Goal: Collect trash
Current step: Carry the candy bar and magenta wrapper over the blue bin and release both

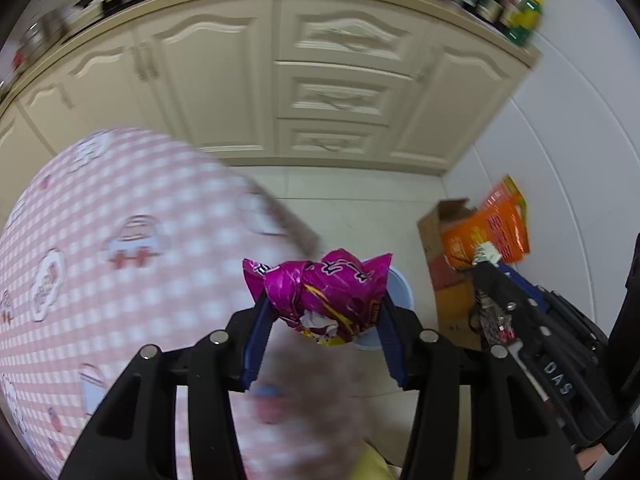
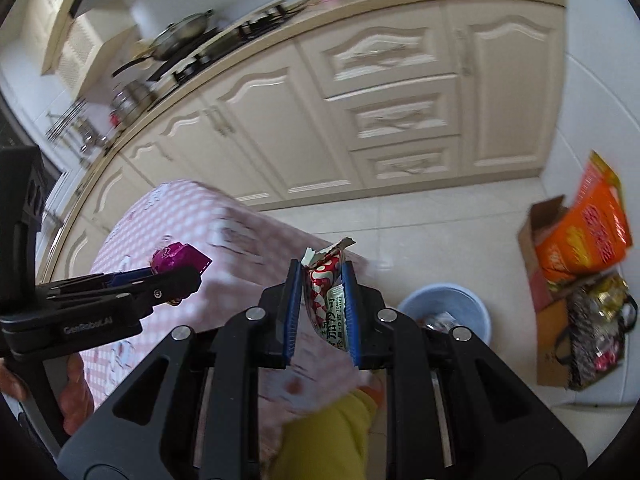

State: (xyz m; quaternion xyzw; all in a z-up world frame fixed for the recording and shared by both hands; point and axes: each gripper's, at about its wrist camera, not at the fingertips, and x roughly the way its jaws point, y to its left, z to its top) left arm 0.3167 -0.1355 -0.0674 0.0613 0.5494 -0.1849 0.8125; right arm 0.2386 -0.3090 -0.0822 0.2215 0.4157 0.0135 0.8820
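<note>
The left tool (image 1: 324, 300) is clenched on a crumpled magenta wrapper (image 1: 320, 292) above the edge of the pink checked bench (image 1: 100, 220). The right tool (image 2: 322, 292) grips a red-and-white wrapper (image 2: 326, 292), near the blue bin (image 2: 472, 304) on the floor.

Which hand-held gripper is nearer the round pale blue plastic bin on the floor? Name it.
Right. The right hand-held gripper, holding a red-and-white wrapper, is just beside the bin; the left hand-held gripper with the crumpled magenta foil wrapper is over the table, farther away.
</note>
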